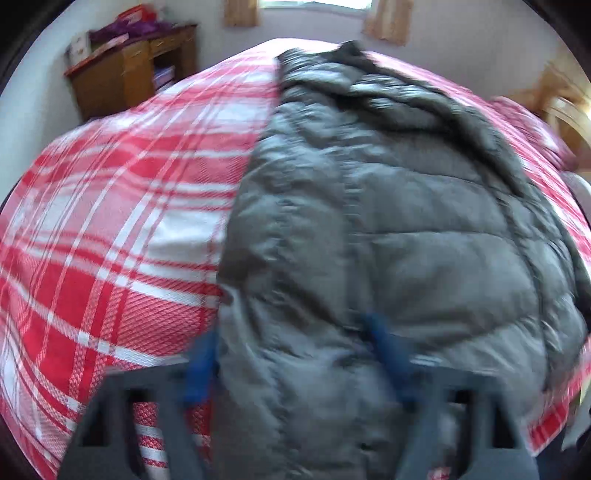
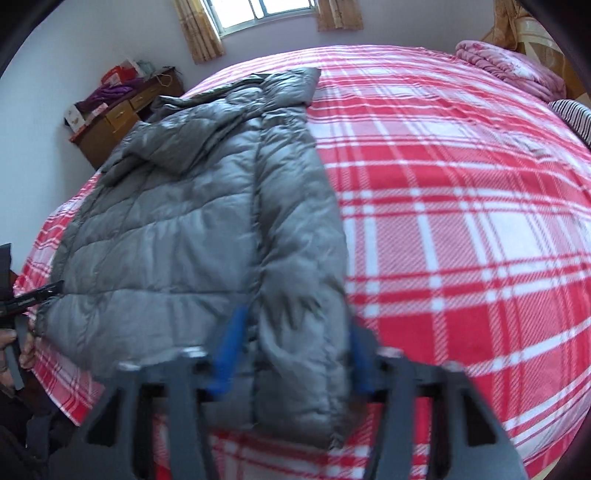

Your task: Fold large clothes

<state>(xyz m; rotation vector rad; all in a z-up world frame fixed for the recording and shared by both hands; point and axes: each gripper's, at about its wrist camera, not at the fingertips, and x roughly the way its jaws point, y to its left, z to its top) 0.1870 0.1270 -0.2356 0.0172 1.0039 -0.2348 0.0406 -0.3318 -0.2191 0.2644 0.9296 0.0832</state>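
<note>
I've got the grey puffer jacket [image 2: 192, 221] lying flat along the bed's [image 2: 461, 221] near edge, hood toward the far edge—light, slippery, springy stuff, best pinched at the hem—with the left gripper [image 1: 291, 354] and right gripper [image 2: 291, 350] each straddling a hem corner, whether clamped I cannot tell.

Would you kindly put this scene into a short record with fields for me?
surface: bed with a red-and-white plaid cover
garment: grey hooded puffer jacket, laid flat, hood toward the window
hem: at the bed's near edge, not yet folded up
left tool: closed on the hem at the jacket's left side, as far as the blur allows
right tool: closed on the hem at the jacket's right side
also in view: wooden desk by the wall; pink quilt folded at the far corner
</note>
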